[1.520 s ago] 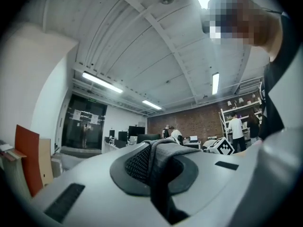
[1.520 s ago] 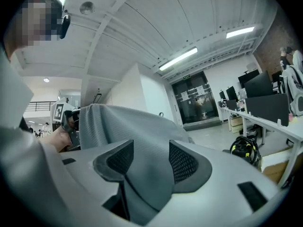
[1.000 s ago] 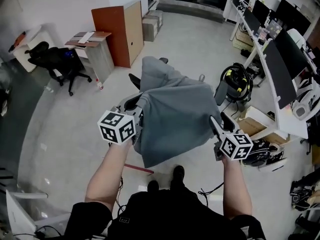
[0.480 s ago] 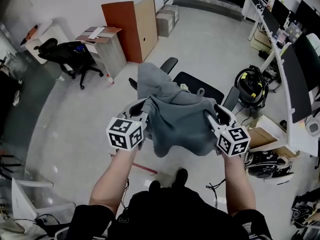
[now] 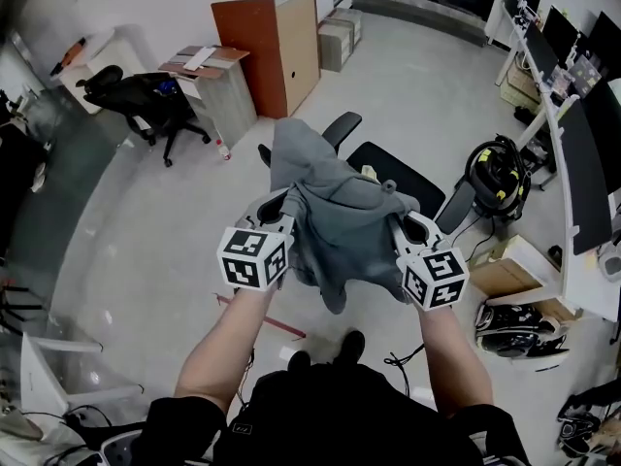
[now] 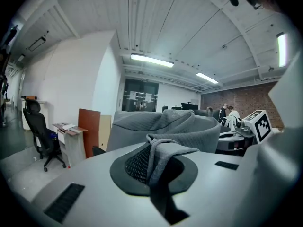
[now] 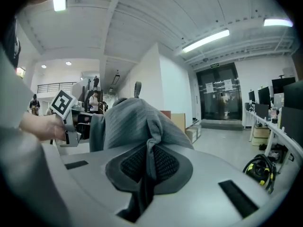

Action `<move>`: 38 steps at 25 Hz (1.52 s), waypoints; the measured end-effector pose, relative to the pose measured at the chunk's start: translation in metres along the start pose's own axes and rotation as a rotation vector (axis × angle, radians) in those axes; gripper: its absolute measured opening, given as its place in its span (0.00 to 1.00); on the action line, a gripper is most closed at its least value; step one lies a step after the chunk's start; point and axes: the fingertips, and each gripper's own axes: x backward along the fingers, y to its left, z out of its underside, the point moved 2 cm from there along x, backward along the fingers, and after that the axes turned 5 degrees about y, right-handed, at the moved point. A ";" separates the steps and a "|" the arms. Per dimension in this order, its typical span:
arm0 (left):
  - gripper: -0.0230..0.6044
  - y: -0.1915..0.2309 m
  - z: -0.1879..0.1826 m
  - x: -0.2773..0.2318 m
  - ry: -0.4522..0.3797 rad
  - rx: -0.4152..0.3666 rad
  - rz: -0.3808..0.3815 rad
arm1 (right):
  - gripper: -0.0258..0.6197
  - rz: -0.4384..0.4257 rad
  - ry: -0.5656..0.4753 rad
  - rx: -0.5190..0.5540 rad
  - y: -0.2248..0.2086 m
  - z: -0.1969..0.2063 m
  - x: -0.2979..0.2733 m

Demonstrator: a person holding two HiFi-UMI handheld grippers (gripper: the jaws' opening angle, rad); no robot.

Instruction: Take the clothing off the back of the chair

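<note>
A grey garment (image 5: pixel 340 226) hangs bunched between my two grippers, above the black office chair (image 5: pixel 390 170) behind it. My left gripper (image 5: pixel 290 205) is shut on the garment's left edge. In the left gripper view a fold of the grey cloth (image 6: pixel 165 126) is pinched between the closed pads of the left gripper (image 6: pixel 158 152). My right gripper (image 5: pixel 399 224) is shut on the right edge. In the right gripper view a ridge of the garment (image 7: pixel 135 122) runs down into the closed jaws of the right gripper (image 7: pixel 150 150). The garment hides most of the chair's back.
An orange-brown cabinet (image 5: pixel 274 49) and a small grey desk (image 5: pixel 207 78) stand at the back left, beside another black chair (image 5: pixel 146 95). A yellow-black vacuum (image 5: pixel 495 178) and a long white desk (image 5: pixel 568 250) with monitors are at the right. A red stick (image 5: pixel 260 318) lies on the floor.
The right gripper's jaws were spread beside the cloth and have closed on it. Both grippers came closer together and the garment, spread wide before, now hangs bunched between them.
</note>
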 end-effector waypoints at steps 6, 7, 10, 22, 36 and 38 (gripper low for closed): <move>0.05 0.029 -0.008 0.002 -0.006 0.015 -0.070 | 0.07 -0.064 -0.002 -0.010 0.028 -0.011 -0.025; 0.05 0.031 -0.009 0.006 -0.011 0.017 -0.074 | 0.07 -0.081 -0.016 -0.001 0.035 -0.016 -0.024; 0.05 0.030 -0.007 0.021 -0.029 0.016 -0.070 | 0.07 -0.119 -0.098 0.032 0.054 -0.039 -0.010; 0.05 0.006 -0.037 0.103 -0.175 -0.065 0.068 | 0.07 -0.276 -0.336 0.158 0.174 -0.122 0.044; 0.05 0.002 -0.012 0.176 -0.168 -0.211 0.249 | 0.07 -0.311 -0.403 0.263 0.305 -0.123 0.087; 0.05 0.010 -0.013 0.186 -0.183 -0.203 0.255 | 0.07 -0.352 -0.420 0.301 0.330 -0.128 0.093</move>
